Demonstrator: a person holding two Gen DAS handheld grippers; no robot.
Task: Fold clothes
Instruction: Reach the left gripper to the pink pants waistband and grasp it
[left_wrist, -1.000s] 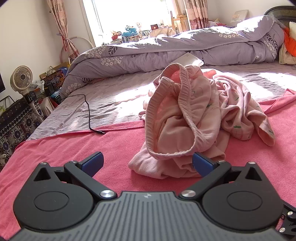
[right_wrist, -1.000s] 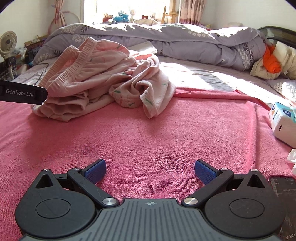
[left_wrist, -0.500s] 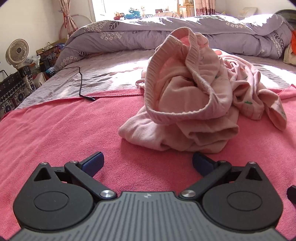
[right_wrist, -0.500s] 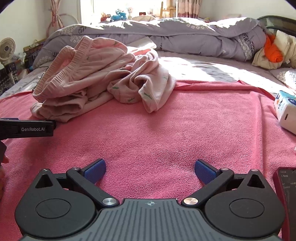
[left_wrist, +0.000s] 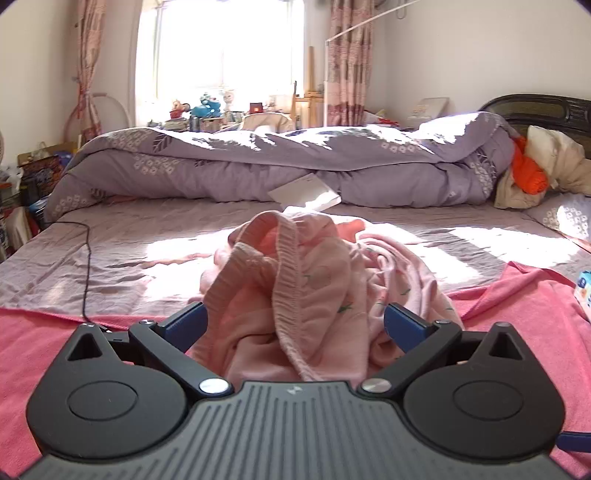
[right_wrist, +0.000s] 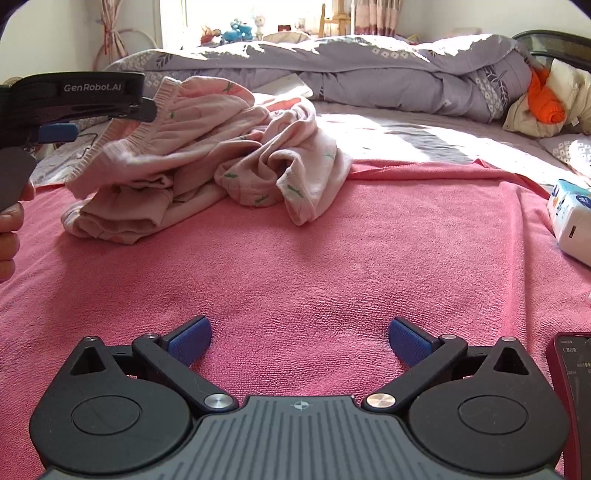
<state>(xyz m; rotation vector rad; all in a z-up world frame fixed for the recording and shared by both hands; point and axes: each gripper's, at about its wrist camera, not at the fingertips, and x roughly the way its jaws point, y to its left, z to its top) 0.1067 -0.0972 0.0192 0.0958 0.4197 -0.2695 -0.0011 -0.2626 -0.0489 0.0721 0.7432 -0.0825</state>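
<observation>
A crumpled pale pink garment (left_wrist: 295, 295) with a ribbed waistband and small green prints lies in a heap on a pink towel (right_wrist: 332, 258) spread over the bed. My left gripper (left_wrist: 293, 323) is open, its blue pads on either side of the heap's near part, the waistband between them. In the right wrist view the garment (right_wrist: 207, 155) sits at upper left, and the left gripper (right_wrist: 85, 110) reaches its waistband edge from the left. My right gripper (right_wrist: 299, 341) hovers open over bare towel, well short of the garment.
A rolled purple duvet (left_wrist: 295, 166) lies across the back of the bed. A black cable (left_wrist: 86, 258) runs at left. A tissue pack (right_wrist: 572, 218) and a phone (right_wrist: 576, 387) lie at the right. Orange and beige clothes (left_wrist: 532, 173) lie by the headboard. A hand (right_wrist: 9, 236) shows at left.
My left gripper has risen and pushed forward into the garment, so the waistband now lies between its open fingers. The right gripper has barely moved.
</observation>
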